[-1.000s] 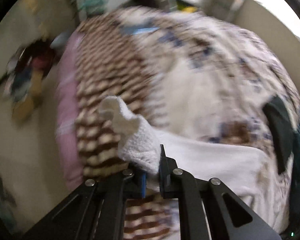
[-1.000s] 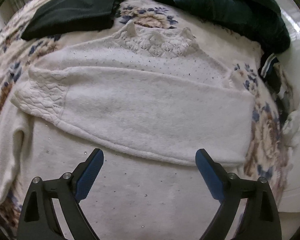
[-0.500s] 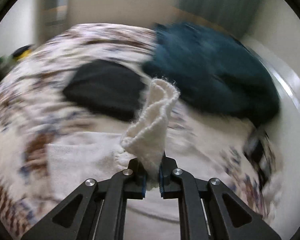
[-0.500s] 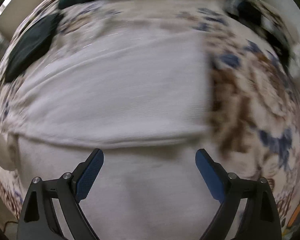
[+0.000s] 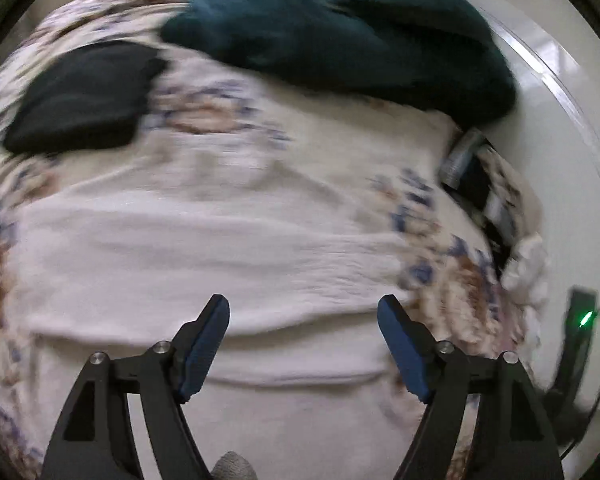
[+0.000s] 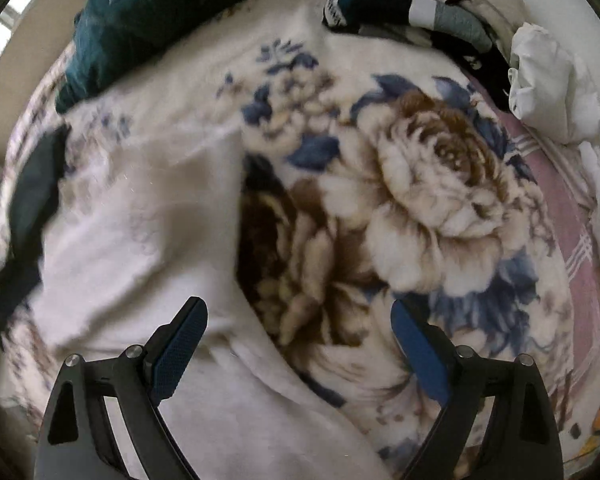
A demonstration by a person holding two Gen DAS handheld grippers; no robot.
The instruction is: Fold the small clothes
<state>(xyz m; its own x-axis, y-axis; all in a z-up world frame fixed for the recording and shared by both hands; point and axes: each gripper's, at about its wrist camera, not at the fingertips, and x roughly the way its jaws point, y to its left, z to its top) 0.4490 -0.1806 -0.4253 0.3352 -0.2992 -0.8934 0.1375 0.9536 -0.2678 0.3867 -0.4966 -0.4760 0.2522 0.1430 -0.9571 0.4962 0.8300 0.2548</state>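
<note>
A soft knit sweater is seen on a plush, fleecy blanket; gripper pads look ribbed.

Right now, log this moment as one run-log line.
left tool: open, empty | right tool: open, empty | white sweater: lying on floral blanket, partly folded | teal garment: beyond sweater

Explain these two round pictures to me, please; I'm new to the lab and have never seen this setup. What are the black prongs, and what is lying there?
No robot here: a person holds a two-finger tool in each hand, with a fisheye camera looking along its fingers. The left gripper and the right gripper are both open and hold nothing. Both look down on a flowered blanket. On it lies a white sweater, partly folded. Beyond it are a black garment and a dark teal garment. The pictures are blurred.
</note>
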